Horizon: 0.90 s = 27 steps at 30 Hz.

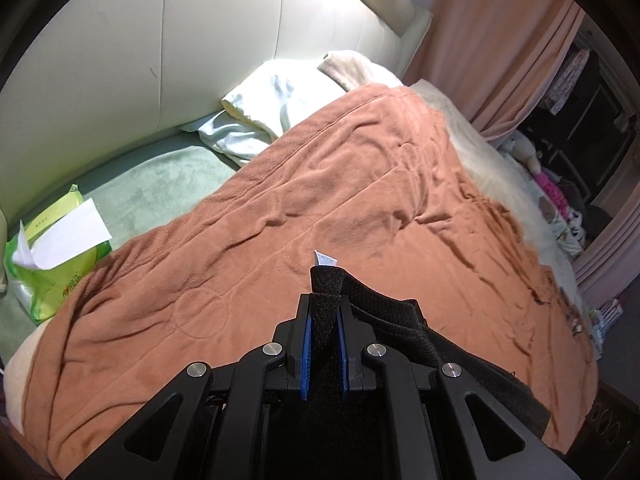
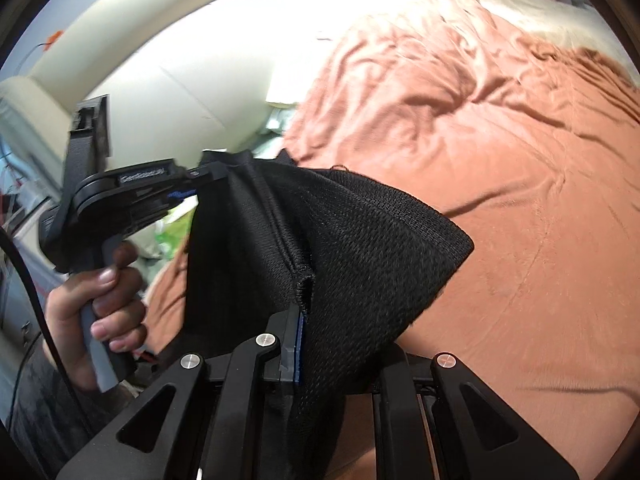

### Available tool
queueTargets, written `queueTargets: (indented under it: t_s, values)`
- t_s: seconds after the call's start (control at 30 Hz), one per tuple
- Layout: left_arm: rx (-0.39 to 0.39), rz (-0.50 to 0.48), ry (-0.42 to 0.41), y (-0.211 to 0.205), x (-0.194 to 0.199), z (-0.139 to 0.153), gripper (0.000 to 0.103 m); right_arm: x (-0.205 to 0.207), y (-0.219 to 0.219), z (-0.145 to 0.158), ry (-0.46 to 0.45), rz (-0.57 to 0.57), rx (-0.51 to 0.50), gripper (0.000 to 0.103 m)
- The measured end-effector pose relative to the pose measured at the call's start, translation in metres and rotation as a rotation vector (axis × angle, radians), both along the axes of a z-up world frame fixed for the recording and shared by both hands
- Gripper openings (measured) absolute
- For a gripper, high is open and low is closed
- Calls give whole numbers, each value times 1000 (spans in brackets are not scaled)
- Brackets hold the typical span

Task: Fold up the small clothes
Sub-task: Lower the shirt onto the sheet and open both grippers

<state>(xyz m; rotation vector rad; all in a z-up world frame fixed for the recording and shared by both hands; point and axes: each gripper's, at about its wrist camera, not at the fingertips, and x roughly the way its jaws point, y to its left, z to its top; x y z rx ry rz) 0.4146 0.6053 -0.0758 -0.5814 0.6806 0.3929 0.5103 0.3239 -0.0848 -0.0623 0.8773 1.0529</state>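
Left wrist view: the left gripper (image 1: 325, 312) sits at six o'clock, its blue-padded fingers (image 1: 306, 350) pinched on a fold of the black knit garment (image 1: 404, 332). A small white label (image 1: 325, 258) sticks up from the pinched edge, and the rest of the cloth trails toward four o'clock, over the rust-brown blanket (image 1: 320, 184) that covers most of the bed. At eleven o'clock the cream padded headboard (image 1: 160, 40) rises behind a white pillow (image 1: 276, 108). At nine o'clock a green tissue pack (image 1: 52, 264) with a white sheet pulled up lies on a pale green sheet (image 1: 160, 184). Pink curtains (image 1: 500, 40) hang at two o'clock.

Right wrist view: the right gripper (image 2: 316, 312), at six o'clock, is clamped on a hemmed edge of the same black knit garment (image 2: 360, 240), which drapes over its right finger and hides it. The cloth stretches up toward ten o'clock, where the left gripper (image 2: 216, 176) grips its other end. At eight o'clock the person's left hand (image 2: 96, 296) wraps the grey handle. The garment hangs raised between the two tools, above the rust-brown blanket (image 2: 520, 160) filling the three o'clock side.
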Motion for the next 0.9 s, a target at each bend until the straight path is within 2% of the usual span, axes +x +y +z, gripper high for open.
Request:
queueTargets:
  t_s: [0.03,0.07,0.1,0.13,0.17,0.2,0.23,0.4,0.63,0.77,0.9]
  values:
    - [9,8,24,0,5,-4,13,6,4,-5,22,-16,-19,9]
    - [14,20,63,1,11,-12,18,11,6,-12,61,-28,-34,10]
    - [11,22,85,1,15,-18,29,15,6,-19,98,-41,-52,14]
    - [7,24,101,0,16,-23,37,17,5,-24,117,-58,-67,34]
    - [2,29,112,-1,16,-28,53,17,2,-27,118,-70,-64,74]
    - [1,34,109,-2,14,-30,63,16,-1,-28,121,-73,-51,92]
    - [1,36,99,-4,11,-30,65,16,-4,-30,135,-75,-29,100]
    - [-47,34,116,-5,1,-44,67,11,-12,-33,195,-87,-11,100]
    - [-74,10,108,-22,-22,-44,67,0,-32,-20,155,-153,-50,100]
    - [-44,-8,104,-46,-42,-29,82,-3,-52,-5,135,-181,-21,100]
    - [-36,-1,75,-68,-64,-11,95,-26,-91,17,142,-155,10,100]
